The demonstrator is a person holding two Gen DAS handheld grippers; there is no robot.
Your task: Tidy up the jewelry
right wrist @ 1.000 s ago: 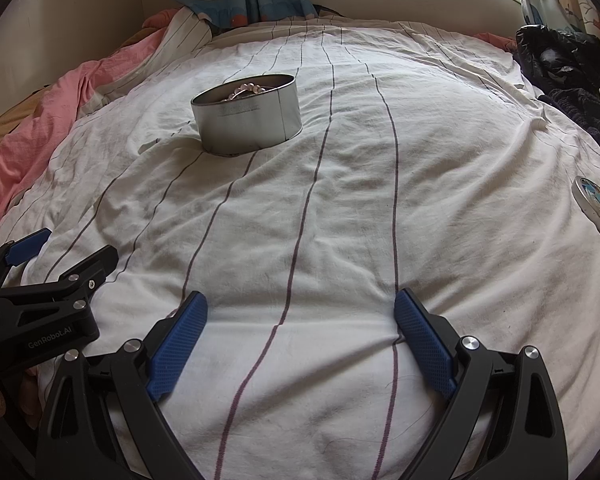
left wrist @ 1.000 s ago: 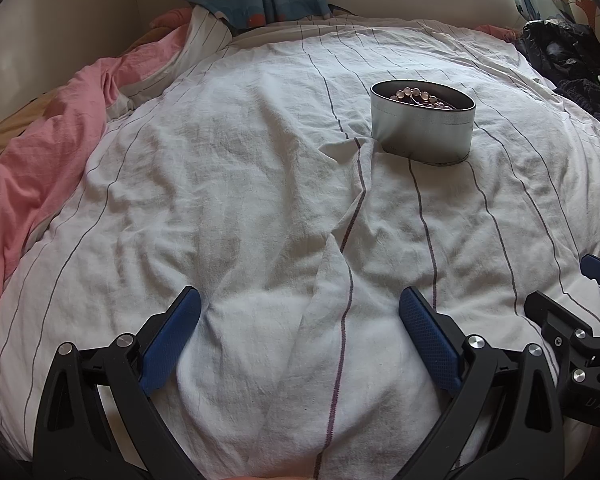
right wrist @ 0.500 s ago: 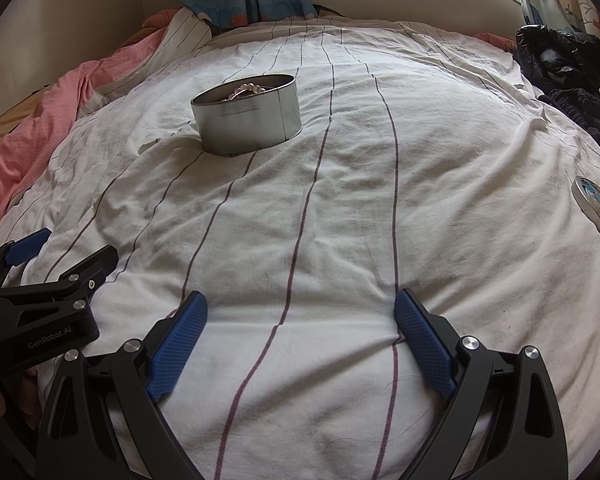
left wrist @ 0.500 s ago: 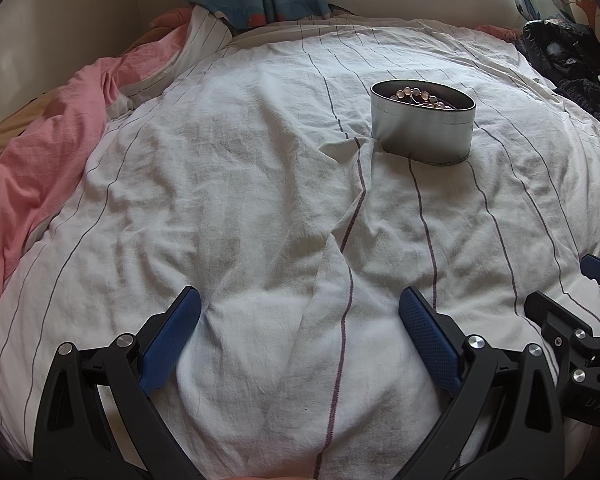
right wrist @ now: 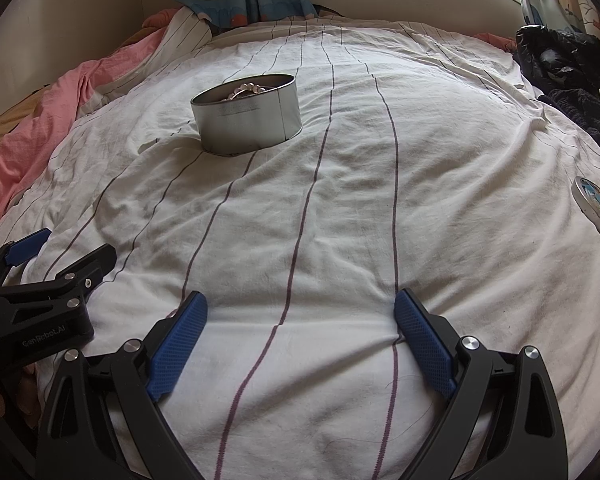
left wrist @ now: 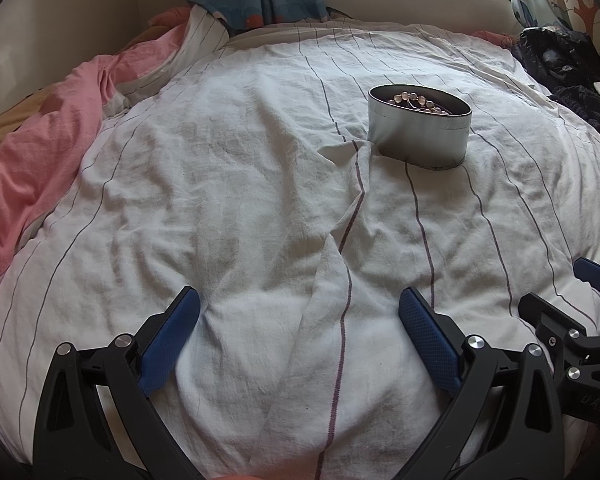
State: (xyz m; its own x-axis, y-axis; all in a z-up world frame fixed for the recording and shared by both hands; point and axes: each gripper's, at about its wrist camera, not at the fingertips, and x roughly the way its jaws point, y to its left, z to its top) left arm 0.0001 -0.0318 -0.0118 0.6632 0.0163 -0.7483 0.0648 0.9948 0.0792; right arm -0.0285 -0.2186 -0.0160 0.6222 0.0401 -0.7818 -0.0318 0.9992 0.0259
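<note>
Beaded jewelry [left wrist: 418, 101] is lying inside an open oval silver tin [left wrist: 420, 134] sitting on the striped white duvet [left wrist: 240, 200]. Both the left gripper [left wrist: 299, 322] and right gripper [right wrist: 301, 318] are resting low with jaws spread wide, holding nothing. A lid [right wrist: 598, 204] is lying far right; dark clothes [right wrist: 560, 72] are piling beyond; nothing is blocking the tin.

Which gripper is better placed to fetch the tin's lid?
Right, likely. The lid lies at the bed's right edge, on the right gripper side; the left gripper is farther, with the open tin ahead. Both are open and empty.
</note>
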